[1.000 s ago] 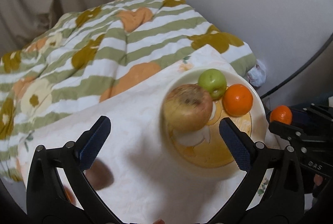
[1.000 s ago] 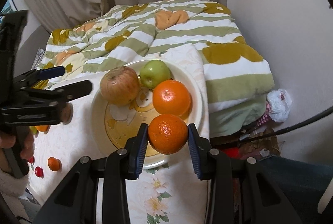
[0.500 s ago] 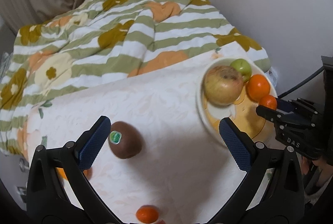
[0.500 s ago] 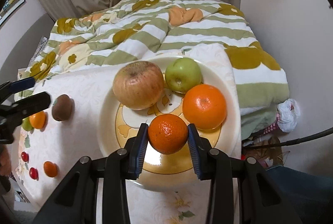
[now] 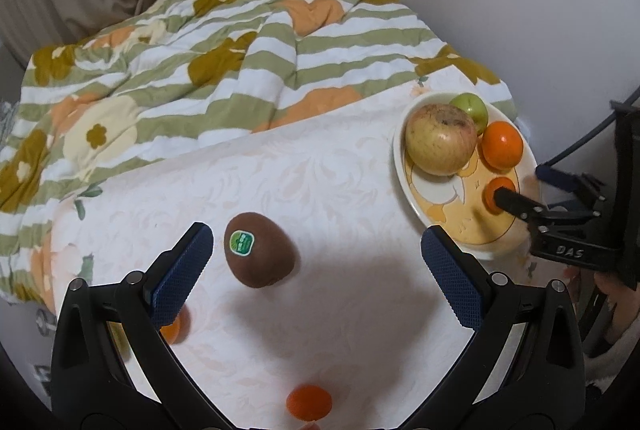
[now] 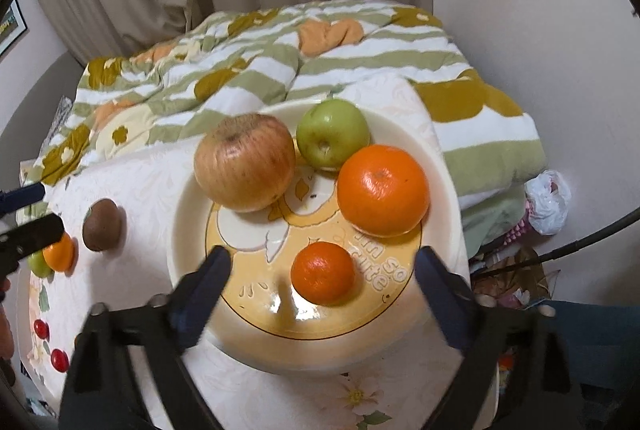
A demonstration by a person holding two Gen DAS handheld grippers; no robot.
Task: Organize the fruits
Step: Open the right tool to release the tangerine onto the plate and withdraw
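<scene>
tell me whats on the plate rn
On the plate sit four fruits: a large apple, a green apple, a big orange and a small mandarin. The fruits cover part of the plate's printed picture.

My right gripper (image 6: 320, 294) stands over the near rim of the round cream plate (image 6: 444, 190), jaws opening, the small orange mandarin (image 6: 322, 273) lying free on the plate between them. Behind it: large orange (image 6: 383, 190) right, big reddish-yellow apple (image 6: 245, 162) left, small green apple (image 6: 333, 139) rearmost. The brown kiwi (image 5: 260, 256) lies on the white tablecloth (image 5: 340, 190) left of the plate, between my left gripper (image 5: 316, 270) jaws, untouched
</scene>
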